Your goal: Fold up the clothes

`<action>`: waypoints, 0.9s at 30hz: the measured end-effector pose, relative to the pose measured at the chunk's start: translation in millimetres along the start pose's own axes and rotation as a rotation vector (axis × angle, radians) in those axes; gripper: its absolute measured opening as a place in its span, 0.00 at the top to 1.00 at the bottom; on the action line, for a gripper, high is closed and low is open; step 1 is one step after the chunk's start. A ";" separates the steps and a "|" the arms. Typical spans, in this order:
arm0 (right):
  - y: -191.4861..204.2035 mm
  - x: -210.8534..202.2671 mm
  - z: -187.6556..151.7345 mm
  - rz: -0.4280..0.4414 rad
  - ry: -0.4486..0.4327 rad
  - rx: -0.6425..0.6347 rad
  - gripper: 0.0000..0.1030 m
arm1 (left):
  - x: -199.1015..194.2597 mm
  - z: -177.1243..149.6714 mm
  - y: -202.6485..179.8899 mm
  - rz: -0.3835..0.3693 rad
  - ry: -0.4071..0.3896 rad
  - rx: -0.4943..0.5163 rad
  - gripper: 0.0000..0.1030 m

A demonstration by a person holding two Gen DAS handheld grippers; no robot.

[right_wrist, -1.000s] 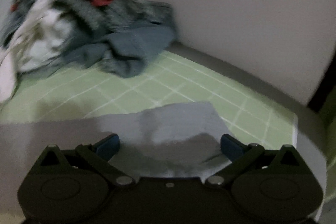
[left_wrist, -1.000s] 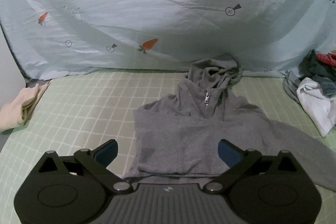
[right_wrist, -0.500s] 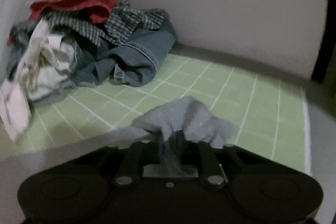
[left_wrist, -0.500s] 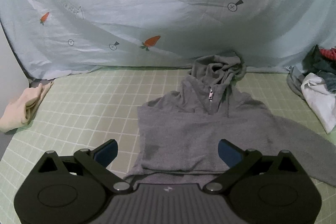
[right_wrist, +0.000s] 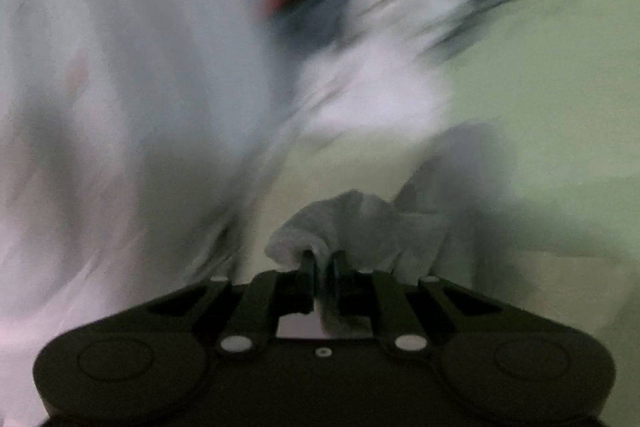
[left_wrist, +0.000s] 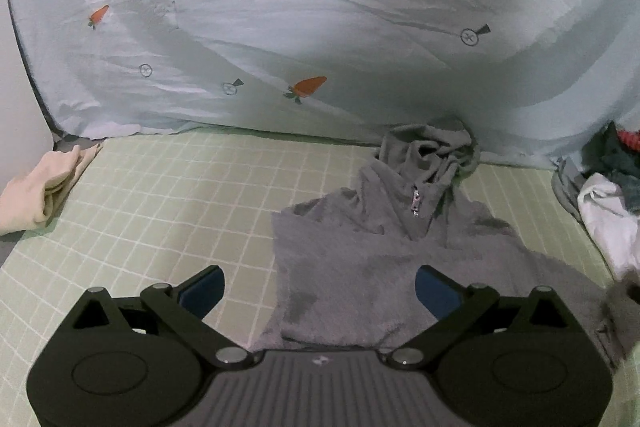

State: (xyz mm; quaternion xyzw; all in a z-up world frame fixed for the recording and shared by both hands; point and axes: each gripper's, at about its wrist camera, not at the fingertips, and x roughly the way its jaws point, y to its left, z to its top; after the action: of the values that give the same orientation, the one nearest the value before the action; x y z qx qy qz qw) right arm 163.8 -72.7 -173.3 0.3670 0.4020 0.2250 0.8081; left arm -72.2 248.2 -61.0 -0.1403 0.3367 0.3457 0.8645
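Clamped between the closed fingers of the right gripper (right_wrist: pixel 322 269) is a bunched fold of the grey fleece zip-neck hoodie (left_wrist: pixel 384 267), where a second ago those fingers stood wide apart over the flat sleeve end; half a second ago they had already closed on it. The right wrist view is now heavily smeared by motion, whereas it was fairly sharp half a second ago, and the heap of mixed clothes, red, white and dark (right_wrist: pixel 360 7), has shifted from the upper left to the upper middle of that view. The left gripper (left_wrist: pixel 318 287) is held with its blue-padded fingers (left_wrist: pixel 202 289) spread wide above the hoodie's hem, much as in the earlier frames, touching nothing. The hoodie is spread front-up on the pale green sheet with a white grid (left_wrist: pixel 168 195), its hood crumpled against the light blue cloth printed with carrots (left_wrist: pixel 280 27) that is hung behind as a backdrop. A folded cream garment (left_wrist: pixel 36 195) is laid at the left edge of the sheet, well apart from the hoodie. No containers can be seen.
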 end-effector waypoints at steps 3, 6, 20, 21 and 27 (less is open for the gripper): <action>56.5 32.4 -36.1 0.163 0.161 -0.139 0.89 | 4.6 2.9 5.6 0.005 0.001 -0.016 0.02; 90.0 51.4 -67.6 0.177 0.265 -0.302 0.59 | 10.5 5.2 9.5 0.010 0.014 -0.031 0.02; 9.0 -1.3 -37.7 -0.421 0.005 -0.560 0.00 | 55.3 -3.6 -33.1 -0.112 0.152 0.078 0.02; 1.8 -2.8 -35.5 -0.442 0.003 -0.547 0.00 | 59.2 -5.0 -40.4 -0.129 0.164 0.098 0.02; -32.9 -7.9 -26.9 -0.552 -0.008 -0.507 0.00 | 88.4 -12.3 -74.9 -0.234 0.257 0.155 0.02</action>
State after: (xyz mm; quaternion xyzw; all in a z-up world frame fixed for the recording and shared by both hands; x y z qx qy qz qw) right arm 139.6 -87.5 -205.9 0.0341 0.4141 0.0894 0.9052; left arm 20.9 232.8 -129.3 -0.1544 0.4517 0.1951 0.8568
